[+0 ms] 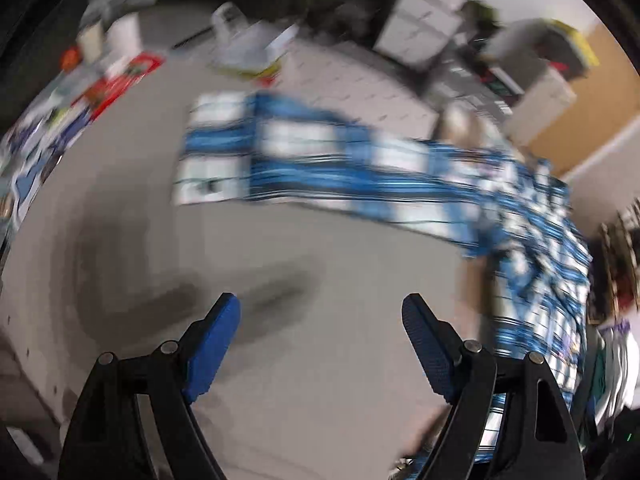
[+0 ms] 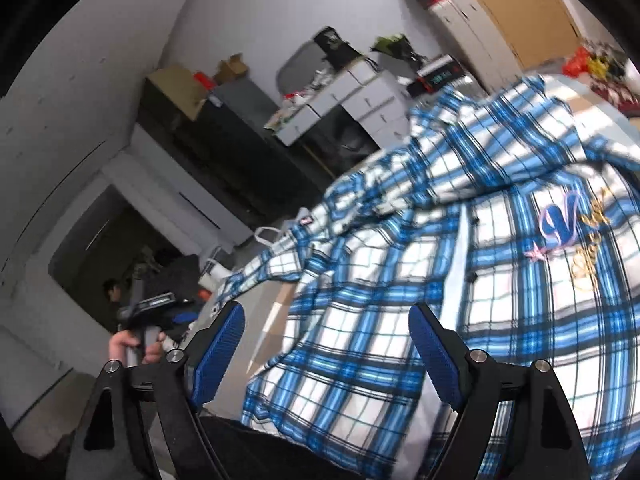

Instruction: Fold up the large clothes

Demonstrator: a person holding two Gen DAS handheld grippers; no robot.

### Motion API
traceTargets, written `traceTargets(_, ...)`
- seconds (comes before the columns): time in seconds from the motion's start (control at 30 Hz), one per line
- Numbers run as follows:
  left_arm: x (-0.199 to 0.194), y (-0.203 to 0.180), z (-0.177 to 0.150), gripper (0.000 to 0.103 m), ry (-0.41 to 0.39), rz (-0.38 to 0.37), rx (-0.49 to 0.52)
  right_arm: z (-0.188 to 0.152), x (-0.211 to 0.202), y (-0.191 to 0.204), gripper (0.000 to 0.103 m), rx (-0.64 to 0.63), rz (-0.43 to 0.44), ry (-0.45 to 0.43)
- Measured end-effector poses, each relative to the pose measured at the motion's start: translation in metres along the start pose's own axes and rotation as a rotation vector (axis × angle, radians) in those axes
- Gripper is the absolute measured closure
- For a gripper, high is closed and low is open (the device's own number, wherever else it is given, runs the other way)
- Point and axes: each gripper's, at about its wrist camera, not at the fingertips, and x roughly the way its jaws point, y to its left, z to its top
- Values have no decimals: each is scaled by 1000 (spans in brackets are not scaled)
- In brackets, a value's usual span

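We are holding the left claw (image 1: 321, 312) spread wide, its two blue ribbed pads (image 1: 212, 350) well apart with nothing between them. It is hovering over the pale grey counter (image 1: 320, 380), and the pads are casting a soft shadow on the bare surface ahead. We are touching nothing here; the left wrist view is smeared by motion blur, so finer detail is not readable.

The plaid shirt (image 1: 360, 168), blue and white with dark lines, is lying across the counter beyond the left claw. One sleeve is stretching out flat toward the left, and the body is running to the right edge of the view and down past the right-hand finger. Along the far left rim of the counter a clutter of packets (image 1: 112, 80) is sitting, too blurred to name.

We are also keeping the right claw (image 2: 326, 316) wide open, its pads (image 2: 218, 356) apart and gripping nothing. The plaid shirt (image 2: 460, 280) is lying rumpled just ahead of it and under the right finger, with folds bunching toward the collar; whether that finger is resting on the cloth we cannot tell. An embroidered emblem (image 2: 568, 236) in blue, pink and gold is showing on the chest, beside the button placket.
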Motion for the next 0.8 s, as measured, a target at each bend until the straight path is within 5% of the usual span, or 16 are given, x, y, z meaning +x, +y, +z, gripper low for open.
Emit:
traceTargets(0.17,29,31,22,23,55,-7,-108,-4,6,12,12,-58,-28,9)
traceTargets(0.37,38,37,56,23,31,96,-117,-7,9,15,12,-99,-30,15)
traceTargets(0.57,46,36,66,26,7,190,-10,-10,13,27,11,-167,-50,12)
traceTargets(0.67,43,27,60,52,-15,230,79,-11,18,29,11,-174,-64,23)
traceTargets(0.73,40,19,56,89,-2,192,116,-11,21,29,11,-173,-71,33)
traceTargets(0.8,41,13,56,94,4,196,136,-11,23,28,11,-174,-73,40)
